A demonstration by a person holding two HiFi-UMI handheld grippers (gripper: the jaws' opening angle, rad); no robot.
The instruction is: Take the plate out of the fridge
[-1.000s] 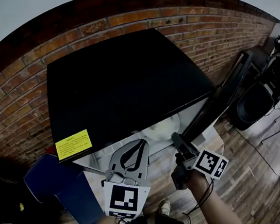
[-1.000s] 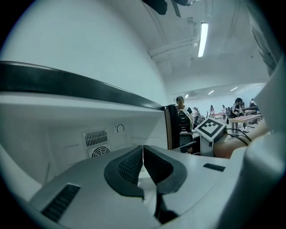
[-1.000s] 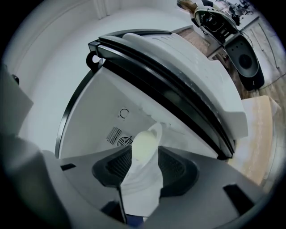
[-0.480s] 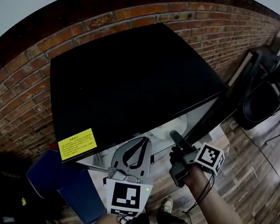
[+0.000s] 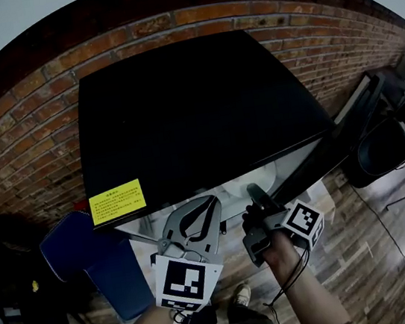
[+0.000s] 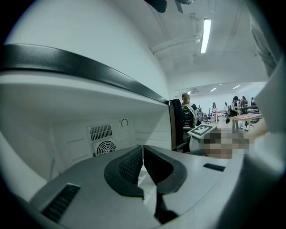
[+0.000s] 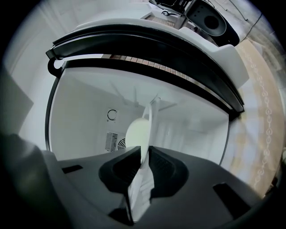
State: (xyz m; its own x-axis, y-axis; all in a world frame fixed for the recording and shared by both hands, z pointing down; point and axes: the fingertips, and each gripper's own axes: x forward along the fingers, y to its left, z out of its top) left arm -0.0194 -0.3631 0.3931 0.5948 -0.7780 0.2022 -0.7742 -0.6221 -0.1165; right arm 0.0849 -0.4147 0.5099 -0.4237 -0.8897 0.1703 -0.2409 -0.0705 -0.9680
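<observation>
A: Entry — right gripper (image 7: pixel 144 151). How do the jaws stand?

B: They have just been closing and now pinch the rim of the white plate (image 7: pixel 137 132). The rim runs edge-on between the two dark pads in the right gripper view.

A: Where is the plate?

B: Inside the fridge (image 5: pixel 195 113), in the white compartment. Its pale round body reaches past the jaws towards the back wall, where a fan grille (image 7: pixel 115 142) and a small round dial (image 7: pixel 112 115) show. I cannot tell whether it rests on the floor of the compartment or is lifted off it.

A: Left gripper (image 6: pixel 143 151)?

B: Jaws together, pads meeting at a thin line, nothing between them. It points into the same compartment.

A: Head view?

B: Both grippers sit side by side at the fridge mouth, just under the front edge of the black top — left one the grey one, right one dark with its tip reaching in. The black door (image 5: pixel 315 159) hangs open to the right. A yellow label (image 5: pixel 116 201) is stuck on the near left corner of the top.

A: Surroundings?

B: Brick wall (image 5: pixel 25 138) behind the fridge, a blue seat (image 5: pixel 88 257) to its left, plank floor (image 5: pixel 366 246) at the right.
</observation>
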